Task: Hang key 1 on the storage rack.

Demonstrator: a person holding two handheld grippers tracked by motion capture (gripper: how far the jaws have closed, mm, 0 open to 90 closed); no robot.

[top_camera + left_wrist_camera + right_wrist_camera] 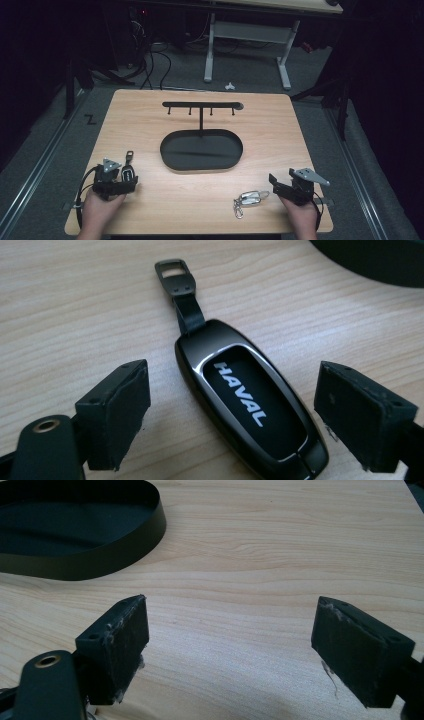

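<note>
A black key fob (pixel 128 174) marked HAVAL (pixel 250 405), with a short strap and metal loop (pixel 175 275), lies flat on the wooden table near its front left. My left gripper (pixel 125 181) (pixel 232 375) straddles it with the jaws open; both pads stand clear of the fob's sides. My right gripper (pixel 281 180) (pixel 230 605) rests at the front right, open, with bare wood between its pads. A bunch of silver keys on a ring (pixel 247 199) lies just left of the right gripper.
A black oval tray (pixel 166 150) (pixel 125 540) sits mid-table, with a T-shaped hook rack (pixel 202 105) rising from its far side. The table's front edge (pixel 200 233) runs right by both hands. Beyond the table stand a white-legged desk (pixel 250 35) and floor cables.
</note>
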